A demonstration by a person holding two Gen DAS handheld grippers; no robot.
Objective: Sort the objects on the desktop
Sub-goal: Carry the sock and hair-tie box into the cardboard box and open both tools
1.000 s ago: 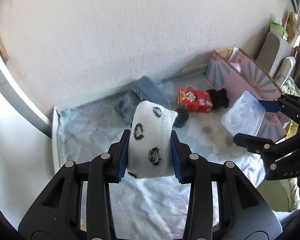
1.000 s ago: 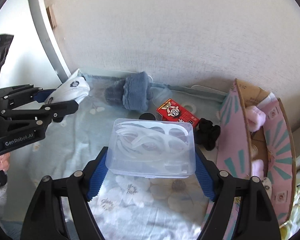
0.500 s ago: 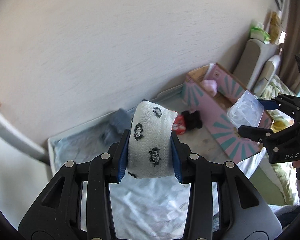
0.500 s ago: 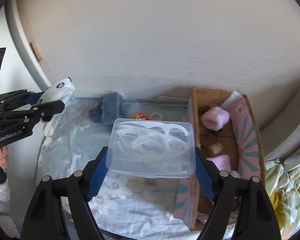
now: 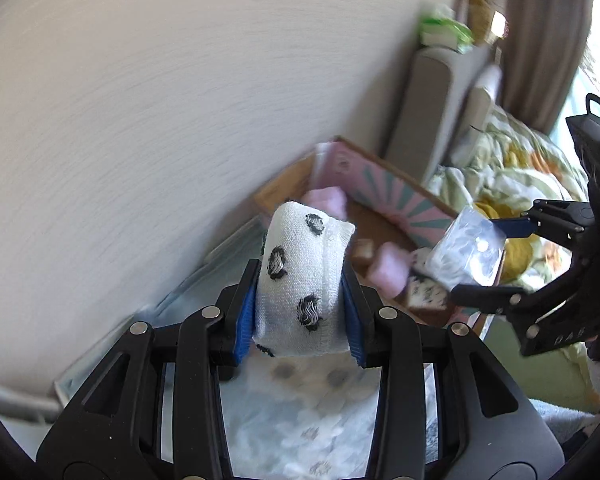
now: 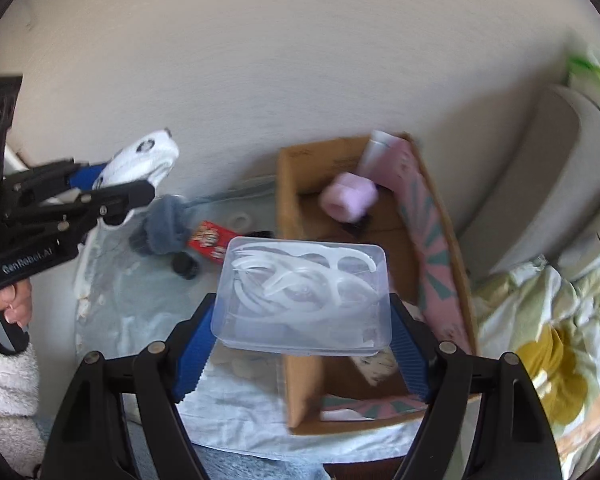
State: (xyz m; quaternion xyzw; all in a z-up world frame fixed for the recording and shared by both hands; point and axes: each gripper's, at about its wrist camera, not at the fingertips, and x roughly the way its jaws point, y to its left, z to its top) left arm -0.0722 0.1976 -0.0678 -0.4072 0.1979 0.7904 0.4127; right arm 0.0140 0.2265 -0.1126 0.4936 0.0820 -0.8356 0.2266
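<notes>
The cardboard box, open at the top with pink patterned flaps, stands at the right end of the cloth-covered table against the wall, its long axis running from the near edge back toward the wall; a pink roll already lies in its far end. Left of it on the cloth remain a grey-blue sock, a small red packet and a dark round thing too small to name. The right gripper is clamped on a clear plastic case, which hangs over the box's left wall, partly above the opening, so this hand is plainly the nearer one. The left gripper pinches a rolled white sock with black spots and hovers above the table left of the box, which lies ahead and to its right. I judge the case needs only a short shift right and down before release, while the sock has further to travel.
</notes>
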